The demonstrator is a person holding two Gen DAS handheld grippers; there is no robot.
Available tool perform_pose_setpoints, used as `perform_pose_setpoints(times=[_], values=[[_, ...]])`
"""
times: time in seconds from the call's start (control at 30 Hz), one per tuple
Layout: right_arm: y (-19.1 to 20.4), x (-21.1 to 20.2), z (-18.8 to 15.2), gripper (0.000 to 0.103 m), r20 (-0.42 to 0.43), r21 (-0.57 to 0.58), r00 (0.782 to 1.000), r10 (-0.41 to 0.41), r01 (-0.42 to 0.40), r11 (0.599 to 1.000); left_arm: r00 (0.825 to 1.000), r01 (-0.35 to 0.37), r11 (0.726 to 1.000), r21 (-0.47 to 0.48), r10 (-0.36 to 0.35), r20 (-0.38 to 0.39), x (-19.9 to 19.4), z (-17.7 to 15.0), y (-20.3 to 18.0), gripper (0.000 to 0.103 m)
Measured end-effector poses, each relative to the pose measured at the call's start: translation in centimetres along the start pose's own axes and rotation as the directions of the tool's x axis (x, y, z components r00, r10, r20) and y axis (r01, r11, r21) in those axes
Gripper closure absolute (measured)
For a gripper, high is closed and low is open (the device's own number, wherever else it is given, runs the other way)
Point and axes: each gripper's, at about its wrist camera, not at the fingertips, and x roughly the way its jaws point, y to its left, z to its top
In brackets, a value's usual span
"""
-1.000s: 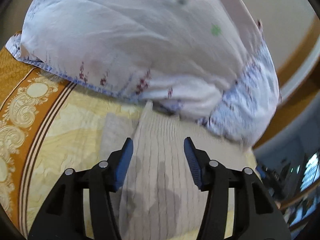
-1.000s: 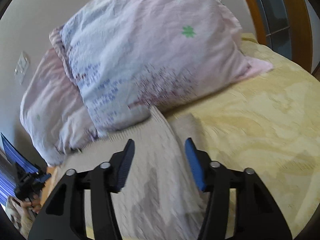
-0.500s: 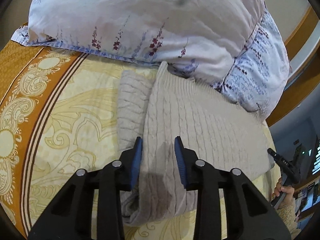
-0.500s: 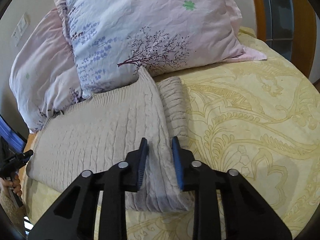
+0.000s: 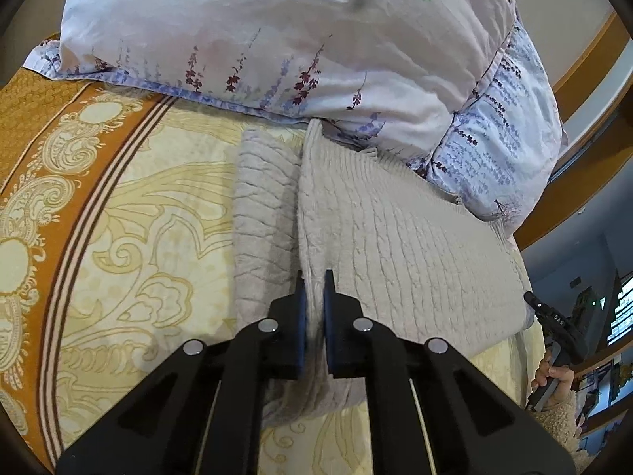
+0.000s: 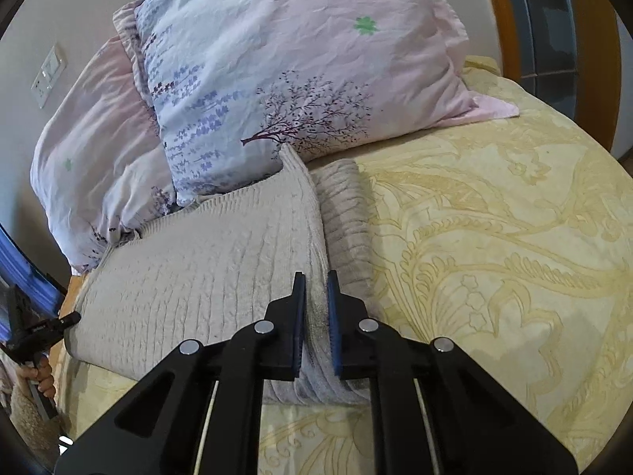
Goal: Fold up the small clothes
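Note:
A beige cable-knit sweater (image 5: pixel 395 237) lies flat on the yellow patterned bedspread (image 5: pixel 158 237), its far edge against the pillows. My left gripper (image 5: pixel 314 301) is shut on a raised ridge at the sweater's left side, next to a folded-in sleeve (image 5: pixel 265 213). In the right wrist view the same sweater (image 6: pixel 205 261) spreads to the left. My right gripper (image 6: pixel 316 301) is shut on the raised ridge at its right side, beside the other sleeve (image 6: pixel 344 213). Each view shows the other gripper at the sweater's far side.
Two floral pillows (image 5: pixel 277 31) (image 6: pixel 285 63) lean at the head of the bed, touching the sweater's far edge. An orange border band (image 5: pixel 71 150) runs along the bedspread's left. A wooden bed frame (image 6: pixel 510 19) stands at the right. A wall switch (image 6: pixel 49 73) is at the left.
Both grippers have drawn back from the pillows toward the sweater's near end and closed from wide open onto the sweater's side edges, pinching up a ridge of knit on each side.

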Motion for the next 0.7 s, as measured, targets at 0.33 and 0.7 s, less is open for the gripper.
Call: perform_pose_setpoints(times=[0.33, 0.7], values=[[0.8, 1.1, -1.7, 0.092, -0.038, -0.014, 0.989, -0.146, 0.146, 0.989, 1.0, -0.018, 1.0, -0.021, 0.018, -0.021, 1.0, -0.6, 0.9, 0.095], [4.8, -0.5, -1.5, 0.058, 0.083, -0.131, 0.976, -0.203, 0.213, 0.968, 0.995, 0.005, 0.999, 0.049, -0.01, 0.097, -2.0, -0.5, -1.7, 0.057]])
